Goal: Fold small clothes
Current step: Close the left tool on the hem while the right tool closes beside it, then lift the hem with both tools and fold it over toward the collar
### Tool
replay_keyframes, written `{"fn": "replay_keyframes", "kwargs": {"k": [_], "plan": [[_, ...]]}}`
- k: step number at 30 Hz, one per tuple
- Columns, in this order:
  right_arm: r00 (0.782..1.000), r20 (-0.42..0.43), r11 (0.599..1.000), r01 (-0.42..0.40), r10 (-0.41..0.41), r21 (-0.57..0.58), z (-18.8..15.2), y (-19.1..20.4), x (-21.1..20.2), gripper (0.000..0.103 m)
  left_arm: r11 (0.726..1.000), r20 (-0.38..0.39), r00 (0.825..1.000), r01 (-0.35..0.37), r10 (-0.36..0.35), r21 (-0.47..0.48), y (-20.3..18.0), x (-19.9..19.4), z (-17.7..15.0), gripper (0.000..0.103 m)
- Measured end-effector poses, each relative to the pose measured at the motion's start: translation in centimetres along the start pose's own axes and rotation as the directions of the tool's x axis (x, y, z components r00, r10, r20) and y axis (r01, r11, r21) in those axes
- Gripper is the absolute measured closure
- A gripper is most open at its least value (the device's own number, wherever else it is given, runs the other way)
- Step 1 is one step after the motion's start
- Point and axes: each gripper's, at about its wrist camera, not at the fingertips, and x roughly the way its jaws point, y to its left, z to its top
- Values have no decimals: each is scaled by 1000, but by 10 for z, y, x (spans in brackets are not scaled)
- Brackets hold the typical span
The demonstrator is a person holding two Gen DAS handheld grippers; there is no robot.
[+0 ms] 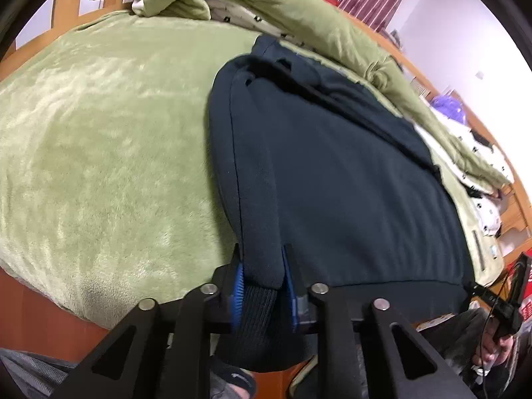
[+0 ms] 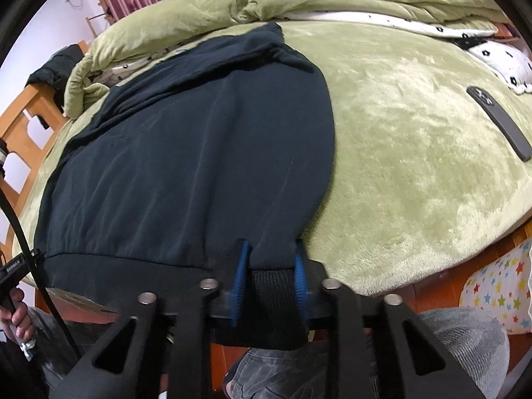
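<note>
A dark navy sweatshirt (image 1: 349, 179) lies spread on a green plush bed cover (image 1: 99, 139), its ribbed hem at the near edge of the bed. My left gripper (image 1: 262, 266) is shut on the hem's left corner. The right wrist view shows the same sweatshirt (image 2: 186, 153) on the bed cover (image 2: 415, 153). My right gripper (image 2: 272, 259) is shut on the hem's right corner. The other hand-held gripper shows at the right edge of the left wrist view (image 1: 508, 302) and the left edge of the right wrist view (image 2: 13, 269).
A bunched green quilt (image 2: 186, 16) with a white patterned lining lies along the far side. A dark phone (image 2: 498, 123) lies on the cover at the right. A white patterned pillow (image 2: 502, 63) sits far right. The wooden bed frame (image 2: 23, 123) rings the bed.
</note>
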Motion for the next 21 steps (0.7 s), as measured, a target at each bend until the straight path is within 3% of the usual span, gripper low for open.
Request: {"fn": "replay_keyframes", "kwargs": {"k": [3, 8, 21], "plan": [[999, 38, 1000, -15, 15, -10, 3, 3, -12, 88, 999, 60, 997, 40, -40, 5, -7, -17, 6, 87], [989, 107, 993, -105, 98, 56, 20, -6, -42, 89, 993, 141, 984, 114, -108, -35, -15, -44, 29, 87], [952, 236, 957, -236, 194, 166, 96, 2, -93, 89, 989, 246, 965, 113, -87, -95, -49, -73, 106, 88]]}}
